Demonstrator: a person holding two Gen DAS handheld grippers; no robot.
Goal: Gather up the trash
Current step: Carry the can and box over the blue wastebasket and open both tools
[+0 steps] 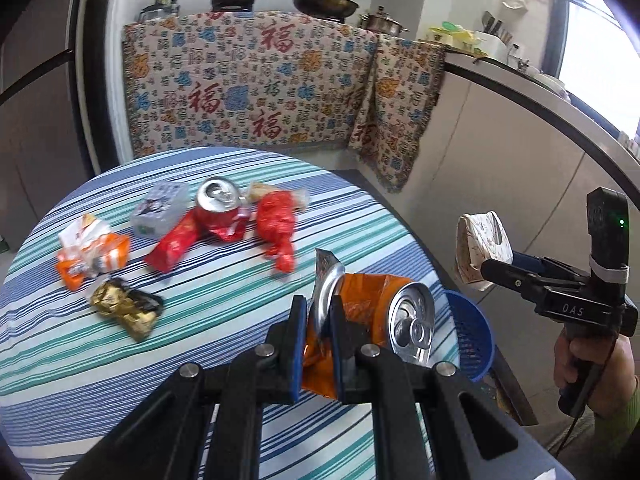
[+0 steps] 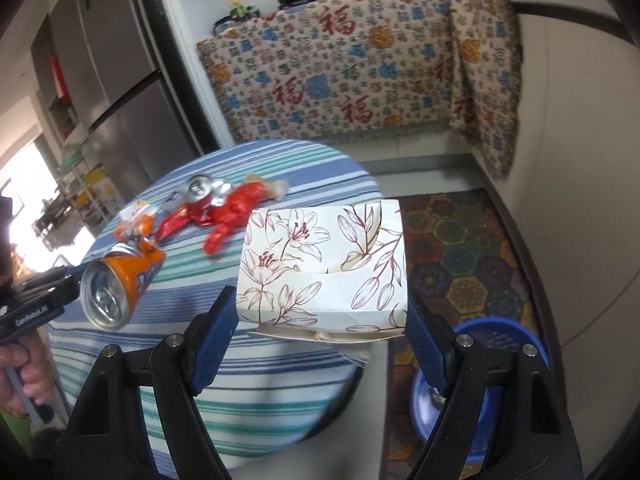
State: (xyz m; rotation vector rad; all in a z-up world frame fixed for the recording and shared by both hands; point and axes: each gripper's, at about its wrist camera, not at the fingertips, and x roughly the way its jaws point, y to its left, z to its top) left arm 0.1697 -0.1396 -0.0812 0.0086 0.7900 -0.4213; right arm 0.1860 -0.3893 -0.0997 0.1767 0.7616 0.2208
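Observation:
My left gripper (image 1: pixel 318 344) is shut on a crushed orange soda can (image 1: pixel 384 320), held above the striped table's right edge; the can also shows in the right wrist view (image 2: pixel 120 284). My right gripper (image 2: pixel 320 344) is shut on a white floral tissue box (image 2: pixel 324 264), held in the air beside the table above a blue basket (image 2: pixel 492 380); the box also shows in the left wrist view (image 1: pixel 480 248). The blue basket (image 1: pixel 470 340) stands on the floor at the table's right.
On the striped table (image 1: pixel 120 360) lie a crushed red can (image 1: pixel 218 208), red wrappers (image 1: pixel 276 224), an orange-white packet (image 1: pixel 92 252), a gold wrapper (image 1: pixel 124 304) and a clear plastic pack (image 1: pixel 160 208). A cloth-covered counter (image 1: pixel 256 84) with pots stands behind.

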